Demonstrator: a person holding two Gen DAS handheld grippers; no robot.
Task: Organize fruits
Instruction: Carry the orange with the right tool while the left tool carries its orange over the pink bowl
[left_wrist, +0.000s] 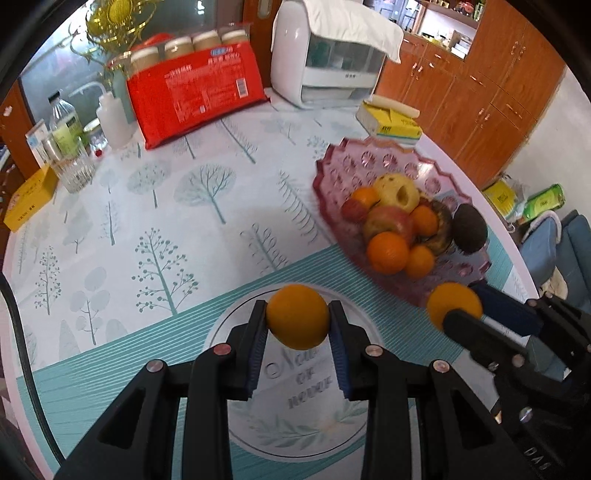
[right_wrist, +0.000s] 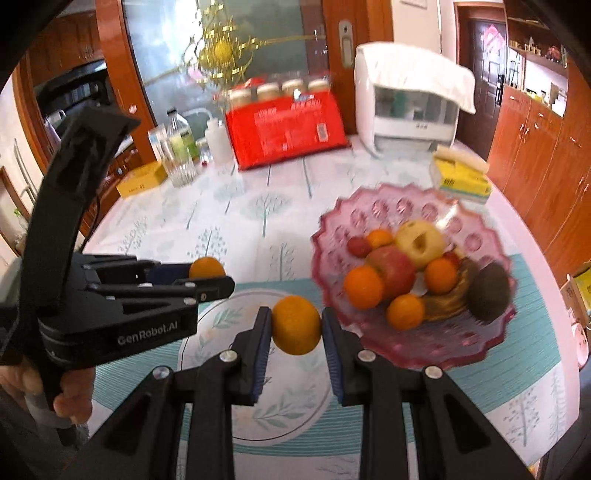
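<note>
Jaws: left gripper (left_wrist: 297, 325) clamped on one orange (left_wrist: 297, 320), blue ribbed pads pressing both flanks; right gripper (right_wrist: 296, 325) likewise clamped on a second orange (right_wrist: 296, 325). Each fruit sits low-centre in its own wrist view, clear of the cloth below.

Progress (judged): both oranges picked, neither yet delivered. The bowl at centre-right already carries a pile, so these two are probably late additions; placing and release remain.

Materials, largest first:
- Table (left_wrist: 129, 221): smooth printed cloth, pale tree motifs, teal striped band and a round leaf medallion under the grippers.
- Fruit bowl (right_wrist: 369, 206): translucent pink glass, scalloped rim, pressed rosettes.
- Contents: a yellow apple (right_wrist: 419, 240) with a hollow in it, a red apple, glossy small oranges, a dark matte avocado (right_wrist: 489, 291).
- Held oranges: round, dimpled skin.
</note>
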